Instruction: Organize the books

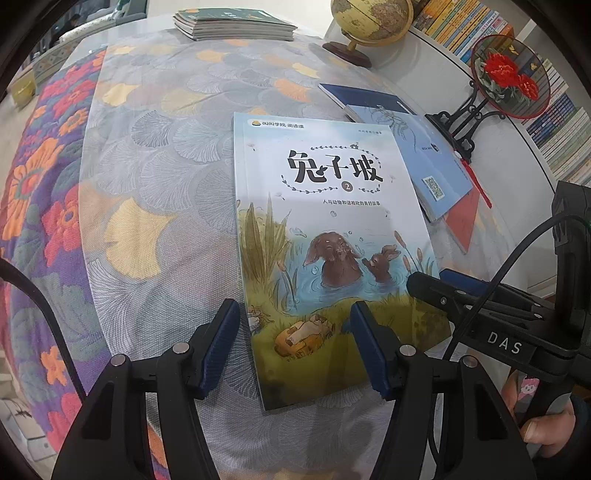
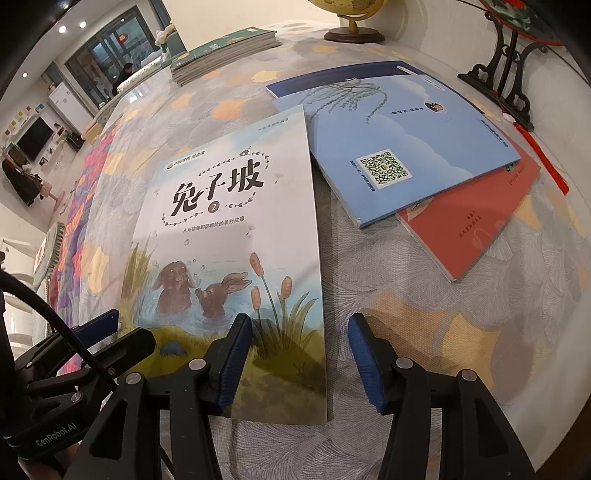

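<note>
A picture book with two rabbits on its cover [image 1: 325, 229] [image 2: 236, 229] lies flat on the patterned tablecloth. My left gripper [image 1: 295, 343] is open and straddles the book's lower left edge, one finger over the cover and one over the cloth. My right gripper [image 2: 301, 358] is open too and straddles the lower right edge in the same way. Each gripper shows in the other's view, the right gripper [image 1: 432, 280] and the left gripper [image 2: 125, 328]. Neither holds the book. Right of it a light blue book [image 2: 406, 147] lies across a dark blue book [image 2: 332, 79] and a red book [image 2: 472, 214].
A stack of green books [image 1: 236, 24] sits at the table's far end beside a globe [image 1: 369, 22]. A round fan ornament on a black stand [image 1: 506, 77] stands at the right, in front of a packed bookshelf [image 1: 554, 110]. A hand [image 1: 543, 424] grips the right gripper's handle.
</note>
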`<action>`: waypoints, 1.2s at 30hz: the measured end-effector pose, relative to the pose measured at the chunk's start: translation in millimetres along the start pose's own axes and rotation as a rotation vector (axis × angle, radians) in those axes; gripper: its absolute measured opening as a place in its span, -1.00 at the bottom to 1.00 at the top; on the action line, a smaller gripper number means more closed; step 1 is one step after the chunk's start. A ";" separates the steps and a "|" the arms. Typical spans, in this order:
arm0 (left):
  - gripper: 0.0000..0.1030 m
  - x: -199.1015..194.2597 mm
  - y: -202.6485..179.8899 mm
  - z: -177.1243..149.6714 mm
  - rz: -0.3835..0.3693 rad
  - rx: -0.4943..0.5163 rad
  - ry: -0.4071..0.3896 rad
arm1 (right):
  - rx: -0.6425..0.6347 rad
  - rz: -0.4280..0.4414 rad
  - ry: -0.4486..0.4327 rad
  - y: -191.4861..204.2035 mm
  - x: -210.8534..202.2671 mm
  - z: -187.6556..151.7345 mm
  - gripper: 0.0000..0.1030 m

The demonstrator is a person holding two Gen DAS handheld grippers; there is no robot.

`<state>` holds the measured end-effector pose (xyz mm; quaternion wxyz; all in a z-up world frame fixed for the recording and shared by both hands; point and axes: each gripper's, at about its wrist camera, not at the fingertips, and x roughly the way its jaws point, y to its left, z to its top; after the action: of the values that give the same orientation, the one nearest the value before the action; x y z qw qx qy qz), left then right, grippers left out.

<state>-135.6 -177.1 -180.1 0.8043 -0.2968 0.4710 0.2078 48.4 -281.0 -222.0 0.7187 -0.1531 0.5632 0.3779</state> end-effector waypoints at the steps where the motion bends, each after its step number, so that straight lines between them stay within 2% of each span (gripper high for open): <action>1: 0.17 0.0 0.0 0.0 0.000 0.001 0.000 | -0.001 -0.001 -0.001 0.0 0.0 0.0 0.03; 8: 0.17 -1.0 -0.6 0.1 -0.001 0.003 -0.001 | 0.014 0.008 -0.005 0.2 -1.6 -1.8 0.02; 16: 0.13 -2.3 0.5 0.1 -0.007 -0.005 -0.006 | 0.003 0.015 -0.018 -1.7 -3.7 -2.5 -0.15; 29: 0.10 -2.9 -1.6 -1.7 -0.013 -0.015 -0.004 | -0.021 0.019 -0.016 3.3 -2.4 -3.8 -0.15; 33: 0.05 -13.0 8.4 4.5 -0.123 -0.115 -0.006 | -0.040 0.020 -0.019 8.0 -1.5 -5.3 -0.14; 36: 0.04 -31.1 22.9 10.9 -0.298 -0.224 -0.061 | -0.032 0.033 -0.024 5.4 -0.7 -5.4 -0.14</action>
<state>-157.4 -154.5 -155.0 0.8020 -0.4446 0.3710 0.1466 40.7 -281.1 -222.0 0.7164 -0.1509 0.5509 0.4006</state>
